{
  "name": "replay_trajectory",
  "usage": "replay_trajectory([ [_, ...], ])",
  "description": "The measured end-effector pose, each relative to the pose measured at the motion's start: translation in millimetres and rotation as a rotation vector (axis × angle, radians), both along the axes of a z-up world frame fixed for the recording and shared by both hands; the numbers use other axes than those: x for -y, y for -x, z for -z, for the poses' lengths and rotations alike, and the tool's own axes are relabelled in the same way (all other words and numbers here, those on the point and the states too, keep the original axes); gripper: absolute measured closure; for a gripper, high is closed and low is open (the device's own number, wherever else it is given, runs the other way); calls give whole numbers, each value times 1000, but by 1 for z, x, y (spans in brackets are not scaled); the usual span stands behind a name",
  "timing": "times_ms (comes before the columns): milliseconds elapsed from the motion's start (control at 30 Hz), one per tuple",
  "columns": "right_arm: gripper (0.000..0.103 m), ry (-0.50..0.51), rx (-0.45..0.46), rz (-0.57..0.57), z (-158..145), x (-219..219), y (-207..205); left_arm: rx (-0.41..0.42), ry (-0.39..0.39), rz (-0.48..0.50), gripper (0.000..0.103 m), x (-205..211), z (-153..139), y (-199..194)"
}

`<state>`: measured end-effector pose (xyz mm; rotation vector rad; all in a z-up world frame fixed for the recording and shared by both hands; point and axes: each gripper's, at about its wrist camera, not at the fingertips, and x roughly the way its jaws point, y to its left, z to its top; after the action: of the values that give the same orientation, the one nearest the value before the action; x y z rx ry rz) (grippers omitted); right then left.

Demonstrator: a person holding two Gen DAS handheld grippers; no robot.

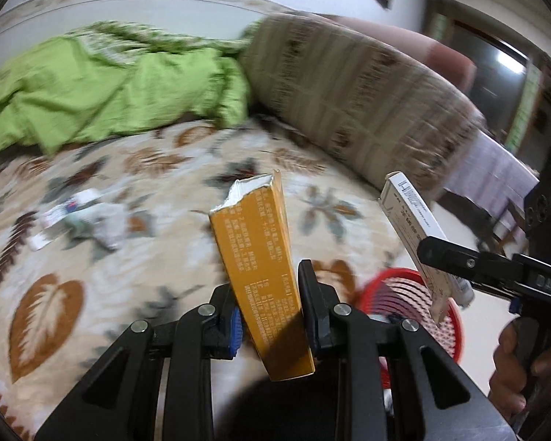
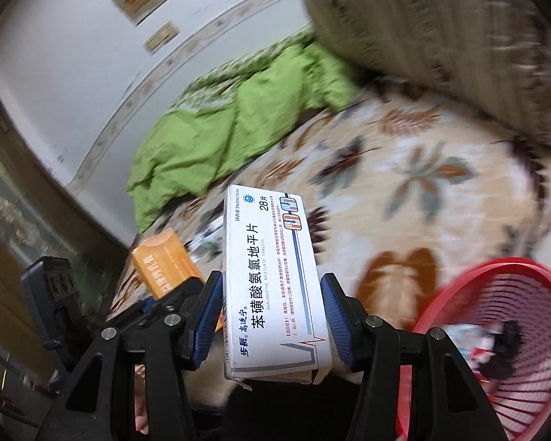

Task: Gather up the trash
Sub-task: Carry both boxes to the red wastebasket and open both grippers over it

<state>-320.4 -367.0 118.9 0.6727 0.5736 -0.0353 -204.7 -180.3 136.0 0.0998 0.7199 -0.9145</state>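
1. Your left gripper (image 1: 268, 316) squeezes the orange box (image 1: 260, 272) near its bottom end.
2. Your right gripper (image 2: 272, 316) pinches the white box (image 2: 275, 286) by its long sides.
3. Both boxes look light, thin and easy to crush, so squeeze softly.
4. Red basket (image 2: 496, 279) sits close, beside the bed (image 1: 158, 191).
5. More scraps (image 1: 80, 217) lie on the bed.

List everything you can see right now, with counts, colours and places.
Orange cardboard medicine box: 1, orange, held in left claw.
White cardboard tablet box: 1, white with blue print, held in right claw.
Red plastic mesh basket: 1, red, beside bed, some trash inside.
Crumpled wrappers: several, whitish, on the bedspread.
Green blanket: 1, by the wall.
Brown patterned bolster: 1, on bed.
Leaf-print bedspread: 1, cream.
Left claw: 1, black.
Right claw: 1, black.
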Motion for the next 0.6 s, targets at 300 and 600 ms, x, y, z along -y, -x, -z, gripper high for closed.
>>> replay_trajectory([
  [300, 46, -6, -84, 211, 15, 68, 74, -106, -30, 240, 77, 80, 8, 52],
  [600, 41, -49, -176, 315, 44, 99, 97, -233, -96, 351, 55, 133, 40, 72],
])
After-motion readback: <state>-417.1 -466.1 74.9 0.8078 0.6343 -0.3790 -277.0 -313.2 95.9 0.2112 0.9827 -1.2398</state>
